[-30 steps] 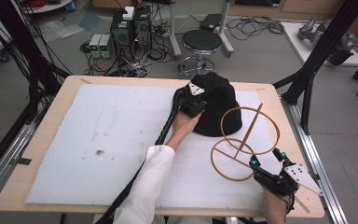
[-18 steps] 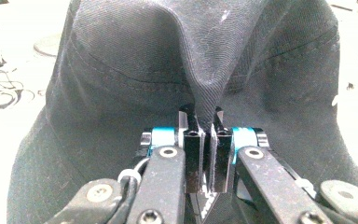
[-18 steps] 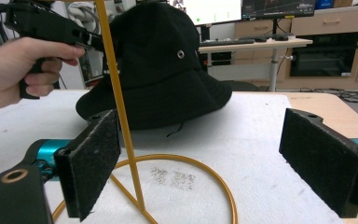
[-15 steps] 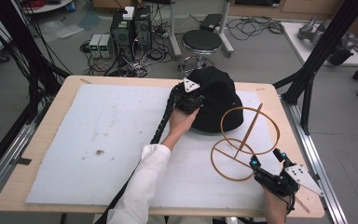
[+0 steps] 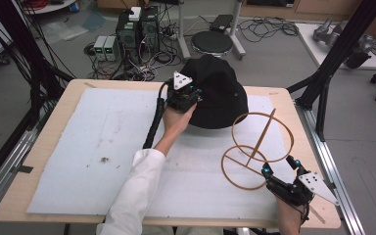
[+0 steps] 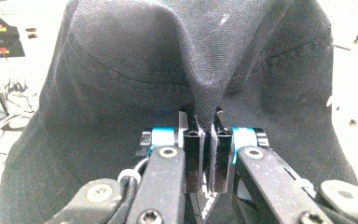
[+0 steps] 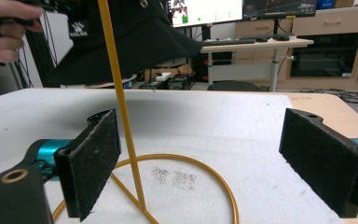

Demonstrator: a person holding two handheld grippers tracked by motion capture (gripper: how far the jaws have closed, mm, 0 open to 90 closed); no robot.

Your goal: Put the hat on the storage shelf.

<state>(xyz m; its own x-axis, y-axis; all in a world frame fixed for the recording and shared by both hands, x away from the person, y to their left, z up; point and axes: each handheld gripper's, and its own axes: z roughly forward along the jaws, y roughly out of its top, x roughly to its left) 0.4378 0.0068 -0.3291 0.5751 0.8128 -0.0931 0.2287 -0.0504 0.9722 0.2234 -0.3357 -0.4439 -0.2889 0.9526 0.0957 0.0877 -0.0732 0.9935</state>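
Black hat [image 6: 177, 70] pinched between left gripper [image 6: 204, 122] jaws

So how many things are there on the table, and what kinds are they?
Black hat: 1
Wire hat stand: 1
Grippers: 2, the left gripper pinching the hat, the right gripper open by the stand's base
White mat: 1
Total: 5

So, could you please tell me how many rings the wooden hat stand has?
2. The upper ring is at the top of the stand's slanted post, beside the black hat; the base ring lies on the white mat, just ahead of the right claw.
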